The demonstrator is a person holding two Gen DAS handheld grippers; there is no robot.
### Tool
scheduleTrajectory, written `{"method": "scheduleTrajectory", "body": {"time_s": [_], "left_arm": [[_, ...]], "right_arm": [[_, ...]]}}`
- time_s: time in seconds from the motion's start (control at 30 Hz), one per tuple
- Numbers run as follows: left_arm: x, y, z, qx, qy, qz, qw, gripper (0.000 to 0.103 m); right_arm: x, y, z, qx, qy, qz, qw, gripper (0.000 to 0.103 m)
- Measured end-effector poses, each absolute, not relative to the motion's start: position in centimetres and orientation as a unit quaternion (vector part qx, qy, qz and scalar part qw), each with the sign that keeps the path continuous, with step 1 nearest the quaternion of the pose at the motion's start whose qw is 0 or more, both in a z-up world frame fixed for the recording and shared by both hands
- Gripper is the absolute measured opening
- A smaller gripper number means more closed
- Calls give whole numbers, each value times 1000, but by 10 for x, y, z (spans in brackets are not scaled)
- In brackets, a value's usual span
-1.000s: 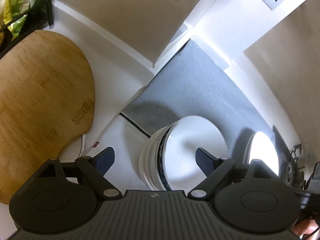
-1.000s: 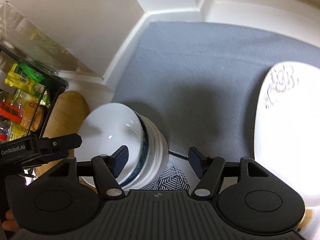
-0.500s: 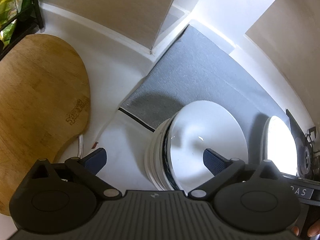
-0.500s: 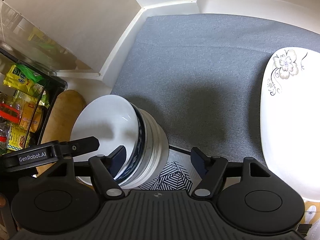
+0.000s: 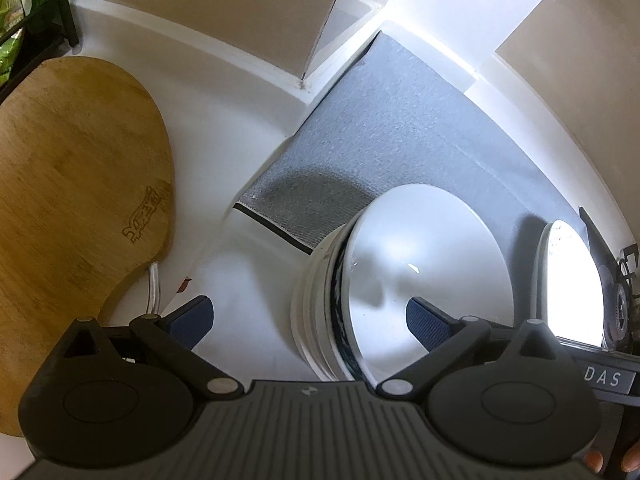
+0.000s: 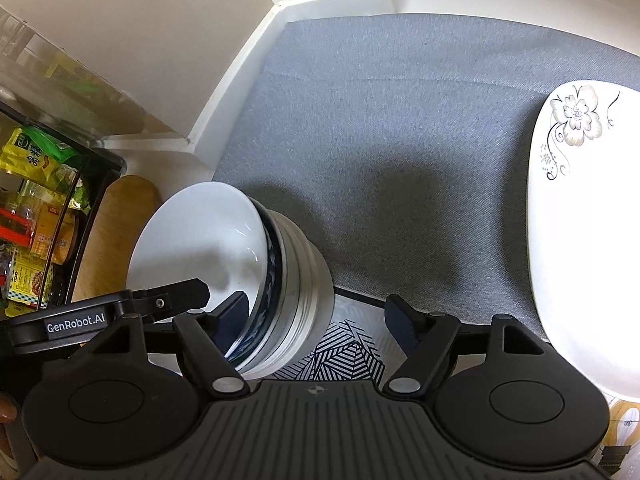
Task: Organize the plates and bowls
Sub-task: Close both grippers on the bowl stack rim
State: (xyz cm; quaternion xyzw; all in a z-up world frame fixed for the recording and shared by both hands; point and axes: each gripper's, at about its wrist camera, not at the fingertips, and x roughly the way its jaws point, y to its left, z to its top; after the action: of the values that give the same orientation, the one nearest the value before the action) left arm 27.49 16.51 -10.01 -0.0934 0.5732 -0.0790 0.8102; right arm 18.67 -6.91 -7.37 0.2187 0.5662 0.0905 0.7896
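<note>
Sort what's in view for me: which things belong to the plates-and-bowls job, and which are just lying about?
Job:
- stack of bowls, standing at the grey mat's near edge
- flowered plate on that mat
- left gripper wide open at the stack's rim; right gripper opening

Lying about:
- wooden cutting board
- black rack of food packets

On my left feed a rounded wooden cutting board (image 5: 76,208) lies flat on the white desk (image 5: 224,152), a mark burnt into it near its narrow end; a grey mat (image 5: 384,136) covers the corner by the white wall, one edge trimmed in black. On my right feed a black wire rack (image 6: 80,208) stands at the left, stuffed with green and yellow packets (image 6: 32,152); a black-and-white striped cloth (image 6: 348,356) peeks out past the mat's near edge.
</note>
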Motion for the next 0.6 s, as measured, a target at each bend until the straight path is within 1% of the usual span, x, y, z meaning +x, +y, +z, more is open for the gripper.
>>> {"method": "scheduleTrajectory", "body": {"time_s": [0.6], "left_arm": [[288,169,-115,-112,596,-81,791,102]], "right_arm": [[194,-68,-85,232,579,93,776,78]]}}
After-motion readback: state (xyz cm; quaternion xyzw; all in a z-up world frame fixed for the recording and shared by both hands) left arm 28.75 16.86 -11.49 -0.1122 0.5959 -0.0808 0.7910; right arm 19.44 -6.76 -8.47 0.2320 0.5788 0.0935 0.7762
